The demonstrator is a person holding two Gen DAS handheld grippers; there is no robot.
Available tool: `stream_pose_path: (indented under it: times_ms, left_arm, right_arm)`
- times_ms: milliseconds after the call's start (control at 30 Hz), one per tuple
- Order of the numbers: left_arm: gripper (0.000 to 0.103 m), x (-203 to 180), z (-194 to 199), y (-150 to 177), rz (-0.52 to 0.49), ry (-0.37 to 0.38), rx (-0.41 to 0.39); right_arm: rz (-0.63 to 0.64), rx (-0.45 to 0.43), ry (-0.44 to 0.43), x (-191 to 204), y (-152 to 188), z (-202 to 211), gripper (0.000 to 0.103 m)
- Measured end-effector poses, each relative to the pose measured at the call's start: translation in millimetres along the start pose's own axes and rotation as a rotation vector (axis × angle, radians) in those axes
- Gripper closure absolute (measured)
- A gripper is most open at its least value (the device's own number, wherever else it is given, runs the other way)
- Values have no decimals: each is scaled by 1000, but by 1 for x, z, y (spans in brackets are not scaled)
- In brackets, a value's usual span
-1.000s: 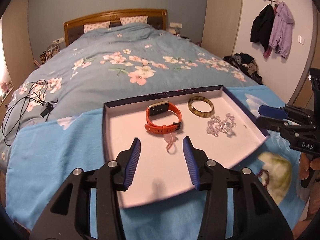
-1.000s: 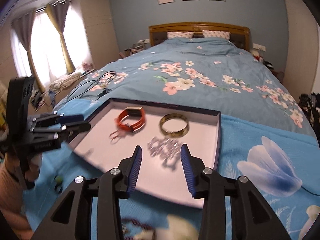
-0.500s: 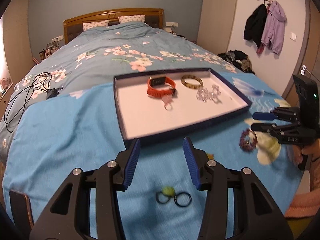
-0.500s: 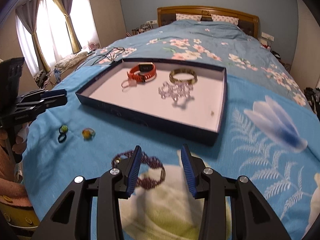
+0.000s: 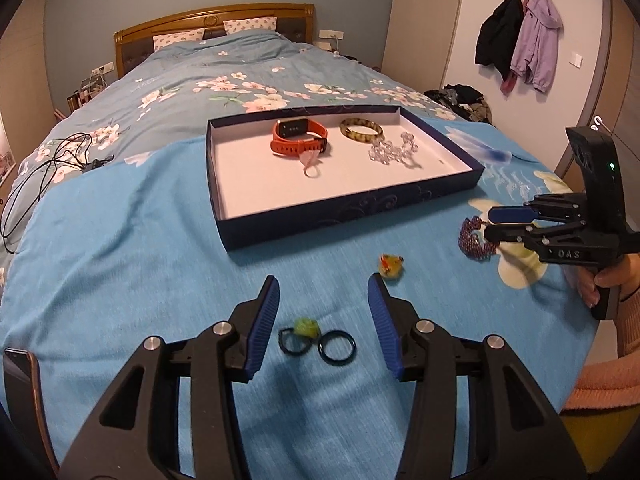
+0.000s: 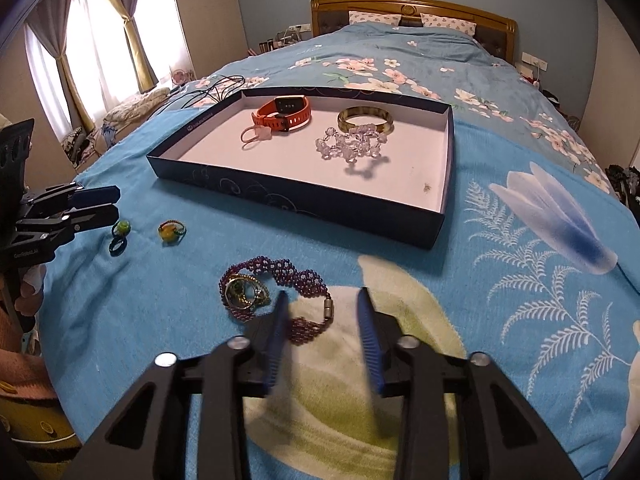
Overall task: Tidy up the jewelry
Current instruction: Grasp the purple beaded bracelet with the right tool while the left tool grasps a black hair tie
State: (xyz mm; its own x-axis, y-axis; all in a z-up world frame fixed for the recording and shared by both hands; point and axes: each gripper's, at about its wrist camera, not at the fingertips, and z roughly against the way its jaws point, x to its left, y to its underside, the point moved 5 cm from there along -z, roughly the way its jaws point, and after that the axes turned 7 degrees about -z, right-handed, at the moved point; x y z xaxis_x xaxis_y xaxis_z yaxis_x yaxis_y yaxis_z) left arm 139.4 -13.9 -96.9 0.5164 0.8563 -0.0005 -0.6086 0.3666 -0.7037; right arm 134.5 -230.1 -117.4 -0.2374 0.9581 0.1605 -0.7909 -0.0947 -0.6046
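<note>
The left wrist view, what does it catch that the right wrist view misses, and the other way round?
Only the left wrist view shows the coats on wall hooks and a phone at its lower edge. Only the right wrist view shows the curtained window and the gold rings lying inside the purple bracelet. Both show the tray with the orange watch, bangle and crystal beads, plus loose rings on the blue blanket.

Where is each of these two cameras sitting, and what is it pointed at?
Left wrist view: rides the left gripper, looking down its fingers at green and black rings; right gripper and a hand show.
Right wrist view: rides the right gripper, jaws just closing around the purple bead bracelet, unpinched; the left gripper shows.
Shared: the blue tray, the bed.
</note>
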Motion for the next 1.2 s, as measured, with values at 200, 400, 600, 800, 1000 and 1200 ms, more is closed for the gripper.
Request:
stream_pose_path:
  times_ms: [200,400,600,800,1000,1200]
  left_arm:
    - [57,-5,3,6,-31,1,9]
    - [57,-12,3,16,-58,8,40]
    - [59,-22,-2,31,-61,36,90]
    - [59,-20,-8,30,-42,27,104]
    - [62,-21,-14,25,-47,25,105]
    - [81,-21,-13,25,-44,6,104]
  right_arm:
    - [6,-6,9,0,4,4,100]
    - [-14,-46,-11,0,1,17,100]
    - [-16,-75,-30,2,-5,25,100]
    - [-7,-102,-73,11,-9,32,100]
    - [11,-139,-124,26,-17,42,100]
    - [40,-159,-156,42,-21,48,100]
